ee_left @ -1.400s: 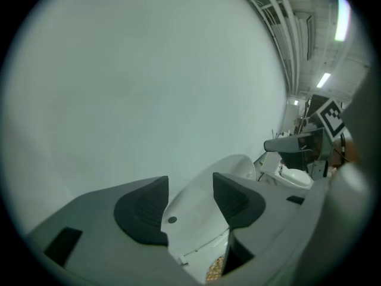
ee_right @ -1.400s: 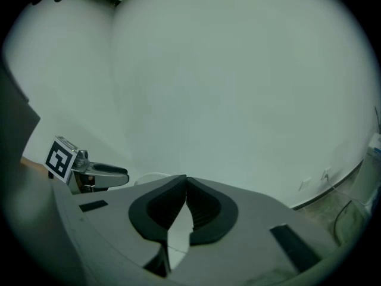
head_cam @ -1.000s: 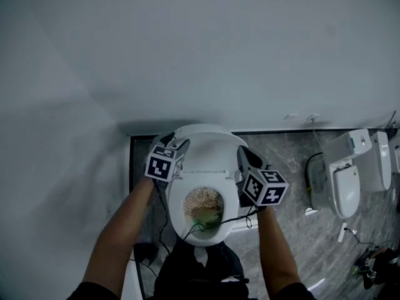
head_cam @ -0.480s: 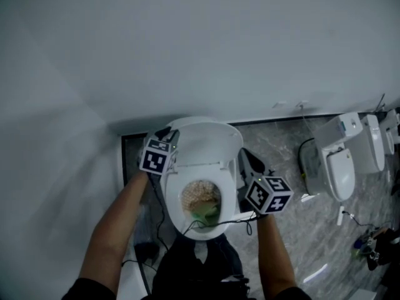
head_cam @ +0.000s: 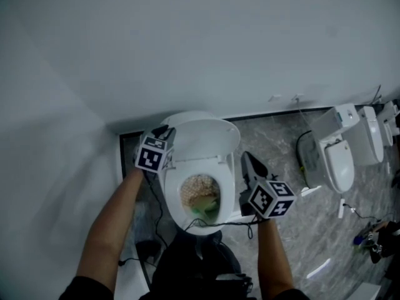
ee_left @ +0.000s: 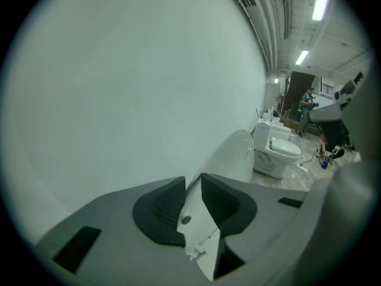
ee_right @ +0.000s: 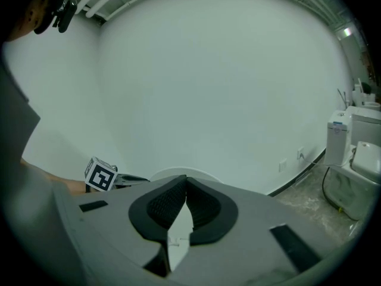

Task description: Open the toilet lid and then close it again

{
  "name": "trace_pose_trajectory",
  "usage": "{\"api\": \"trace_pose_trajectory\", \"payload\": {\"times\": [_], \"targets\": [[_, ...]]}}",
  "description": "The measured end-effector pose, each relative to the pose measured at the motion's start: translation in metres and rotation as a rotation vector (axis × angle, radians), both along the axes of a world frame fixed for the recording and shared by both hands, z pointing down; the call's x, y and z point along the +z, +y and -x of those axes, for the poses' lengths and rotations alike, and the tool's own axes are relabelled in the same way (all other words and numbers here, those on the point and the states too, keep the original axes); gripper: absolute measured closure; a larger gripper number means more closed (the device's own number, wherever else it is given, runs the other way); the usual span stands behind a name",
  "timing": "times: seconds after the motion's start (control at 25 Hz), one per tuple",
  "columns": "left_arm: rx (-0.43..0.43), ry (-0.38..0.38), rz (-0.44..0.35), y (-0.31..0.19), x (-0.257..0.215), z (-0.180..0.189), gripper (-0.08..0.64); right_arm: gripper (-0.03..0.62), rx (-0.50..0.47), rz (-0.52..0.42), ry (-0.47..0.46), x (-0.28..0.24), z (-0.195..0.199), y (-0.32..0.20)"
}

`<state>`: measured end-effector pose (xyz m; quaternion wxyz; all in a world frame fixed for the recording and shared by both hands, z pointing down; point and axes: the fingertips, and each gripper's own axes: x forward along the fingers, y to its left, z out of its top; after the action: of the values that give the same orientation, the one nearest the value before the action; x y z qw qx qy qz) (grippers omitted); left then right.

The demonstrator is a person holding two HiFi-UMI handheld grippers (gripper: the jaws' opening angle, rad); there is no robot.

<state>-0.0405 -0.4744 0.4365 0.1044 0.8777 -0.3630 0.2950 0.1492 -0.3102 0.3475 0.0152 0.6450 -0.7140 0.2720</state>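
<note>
The white toilet stands against the wall with its lid [head_cam: 203, 135] raised over the open seat and bowl [head_cam: 199, 195]. My left gripper [head_cam: 164, 136] is at the lid's left edge. In the left gripper view its jaws [ee_left: 193, 180] are closing on that edge, and the white lid [ee_left: 232, 154] fills the gap between the dark pads. My right gripper [head_cam: 252, 165] hangs to the right of the bowl, clear of the toilet, shut with nothing in it. In the right gripper view its tips [ee_right: 186, 180] meet, with the lid's top [ee_right: 205, 175] and the left gripper's marker cube [ee_right: 100, 175] beyond.
A pale wall [head_cam: 187, 49] rises close behind the toilet. More white toilets [head_cam: 340, 149] stand on the grey marbled floor to the right, with cables trailing near them. A person [ee_left: 308, 100] stands far down the room. A black cable [head_cam: 215, 220] crosses the bowl's front.
My right gripper has drawn back from the seat's right rim, rightward and toward me. My left gripper stayed at the lid's left edge.
</note>
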Motion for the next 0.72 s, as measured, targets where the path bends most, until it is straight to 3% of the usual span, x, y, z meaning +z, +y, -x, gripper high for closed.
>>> {"api": "trace_pose_trajectory", "payload": {"times": [0.72], "targets": [[-0.103, -0.036, -0.025, 0.086, 0.003, 0.014, 0.459, 0.581, -0.107, -0.046, -0.05, -0.007, -0.013, 0.078]]}}
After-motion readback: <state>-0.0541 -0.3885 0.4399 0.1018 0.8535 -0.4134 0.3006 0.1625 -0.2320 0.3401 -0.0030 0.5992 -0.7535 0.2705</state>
